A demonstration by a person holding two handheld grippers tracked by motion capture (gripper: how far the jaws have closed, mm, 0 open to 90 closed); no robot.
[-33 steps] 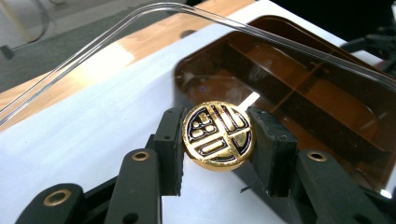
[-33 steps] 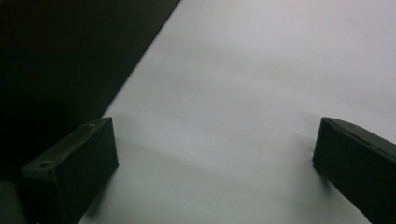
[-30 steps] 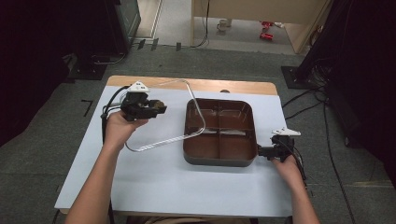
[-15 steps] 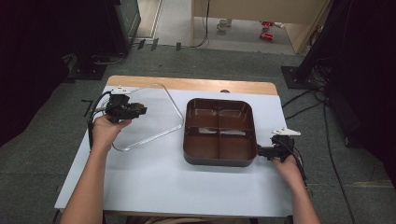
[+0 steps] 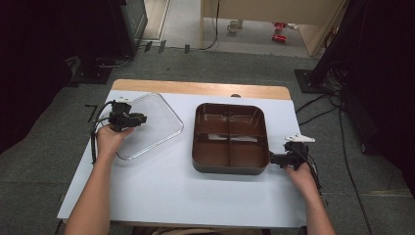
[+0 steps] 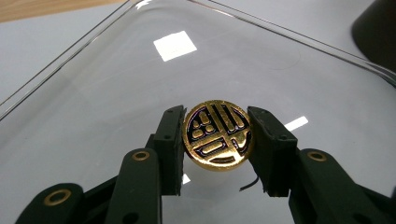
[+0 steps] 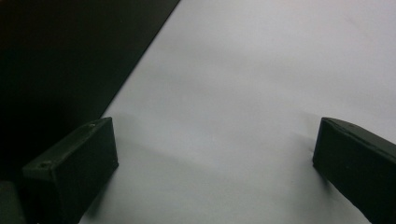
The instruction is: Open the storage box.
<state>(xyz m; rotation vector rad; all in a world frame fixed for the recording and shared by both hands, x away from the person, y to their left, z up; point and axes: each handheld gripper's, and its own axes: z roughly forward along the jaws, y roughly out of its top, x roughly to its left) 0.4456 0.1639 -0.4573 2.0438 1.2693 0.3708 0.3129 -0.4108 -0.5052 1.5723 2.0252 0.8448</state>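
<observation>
A clear plastic lid (image 5: 151, 128) lies low over the left part of the white table, and whether it touches the table I cannot tell. Its round gold and black knob (image 6: 217, 134) sits between the pads of my left gripper (image 5: 139, 119), which is shut on it. In the left gripper view the lid (image 6: 140, 70) spreads out beneath the jaws. A brown four-compartment tray (image 5: 230, 169) stands uncovered at the table's middle right. My right gripper (image 5: 275, 158) rests at the tray's front right corner. Its jaws (image 7: 212, 172) stand open over bare table, with the dark tray wall (image 7: 56, 70) just to their left.
The white table (image 5: 171, 196) has free room in front of the tray and the lid. A wooden strip (image 5: 195, 88) runs along its far edge. Cables trail from both grippers, and dark equipment stands on the floor around the table.
My left gripper has carried the clear lid away from the tray, leftward and down toward the table. The right gripper has stayed beside the tray.
</observation>
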